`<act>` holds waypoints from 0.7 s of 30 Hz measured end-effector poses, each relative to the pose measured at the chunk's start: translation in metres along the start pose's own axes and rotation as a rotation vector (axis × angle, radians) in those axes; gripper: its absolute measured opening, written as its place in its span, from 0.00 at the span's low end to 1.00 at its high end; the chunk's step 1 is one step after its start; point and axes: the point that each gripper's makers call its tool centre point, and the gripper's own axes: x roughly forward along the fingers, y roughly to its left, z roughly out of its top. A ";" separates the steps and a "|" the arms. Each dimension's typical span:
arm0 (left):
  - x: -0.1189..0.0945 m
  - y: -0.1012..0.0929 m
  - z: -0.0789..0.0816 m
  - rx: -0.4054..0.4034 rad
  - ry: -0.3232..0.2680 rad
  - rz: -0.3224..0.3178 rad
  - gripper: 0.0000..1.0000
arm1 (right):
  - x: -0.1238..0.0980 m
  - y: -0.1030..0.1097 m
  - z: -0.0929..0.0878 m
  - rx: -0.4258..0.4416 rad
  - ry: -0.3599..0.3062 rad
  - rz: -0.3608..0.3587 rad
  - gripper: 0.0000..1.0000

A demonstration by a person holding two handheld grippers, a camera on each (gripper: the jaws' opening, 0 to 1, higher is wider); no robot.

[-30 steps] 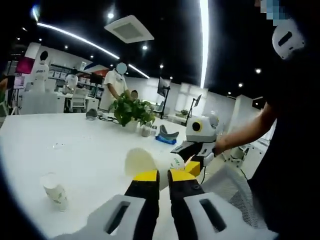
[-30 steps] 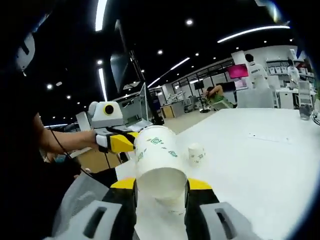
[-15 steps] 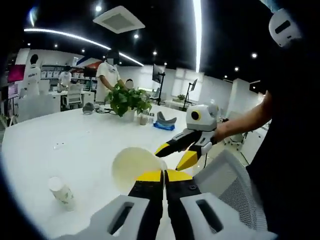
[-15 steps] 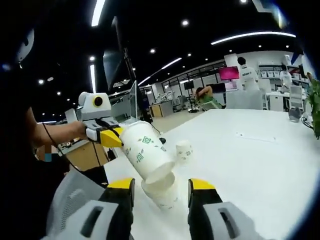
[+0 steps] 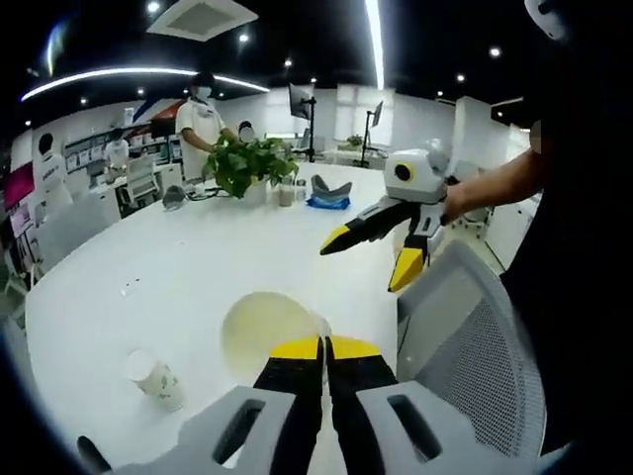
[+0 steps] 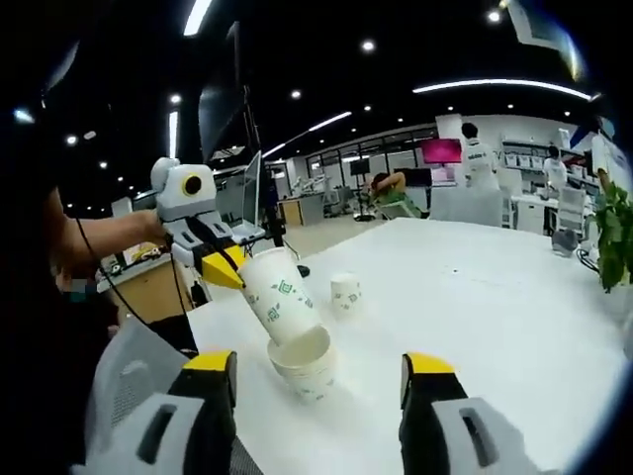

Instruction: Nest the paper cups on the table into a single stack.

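Note:
My left gripper (image 5: pixel 323 348) is shut on the rim of a white paper cup with green print (image 5: pixel 265 332), whose open mouth faces me. In the right gripper view that held cup (image 6: pixel 280 305) hangs tilted from the left gripper (image 6: pixel 223 269), its base dipping into a second cup (image 6: pixel 305 366) standing on the white table (image 6: pixel 495 317). My right gripper (image 6: pixel 319 363) is open on either side of the standing cup, not touching it. It also appears in the left gripper view as the right gripper (image 5: pixel 371 255), jaws spread. A third cup (image 6: pixel 344 294) (image 5: pixel 155 376) stands alone farther off.
A grey mesh chair (image 5: pixel 465 336) stands at the table edge by the grippers. At the table's far end are a potted plant (image 5: pixel 252 163), small items and a blue thing (image 5: pixel 326 201), with a person (image 5: pixel 198 119) behind. A sleeve and arm (image 5: pixel 554 198) hold the right gripper.
My right gripper let go of the cup, opened wide and drew back. My left gripper kept its hold and tipped the cup's base into the standing cup.

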 end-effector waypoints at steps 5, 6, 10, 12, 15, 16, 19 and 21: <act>0.006 0.003 -0.010 0.041 0.073 -0.007 0.00 | -0.004 0.001 -0.003 -0.026 0.013 -0.029 0.74; 0.008 0.003 -0.011 0.049 0.082 -0.006 0.00 | -0.005 0.001 -0.004 -0.035 0.015 -0.039 0.75; 0.016 0.004 -0.018 0.073 0.130 0.000 0.00 | -0.009 0.003 -0.007 -0.022 0.015 -0.052 0.76; 0.020 0.003 -0.021 0.087 0.150 -0.005 0.00 | -0.010 0.004 -0.009 -0.015 0.013 -0.056 0.76; 0.025 0.002 -0.023 0.102 0.168 -0.016 0.00 | -0.013 0.004 -0.012 -0.004 0.011 -0.063 0.76; 0.028 0.001 -0.024 0.102 0.174 -0.021 0.00 | -0.013 0.003 -0.012 0.002 0.007 -0.066 0.76; 0.034 0.002 -0.028 0.111 0.197 -0.027 0.00 | -0.015 0.004 -0.012 0.016 0.000 -0.072 0.76; 0.037 0.002 -0.031 0.122 0.217 -0.031 0.00 | -0.016 0.004 -0.013 0.018 -0.002 -0.077 0.76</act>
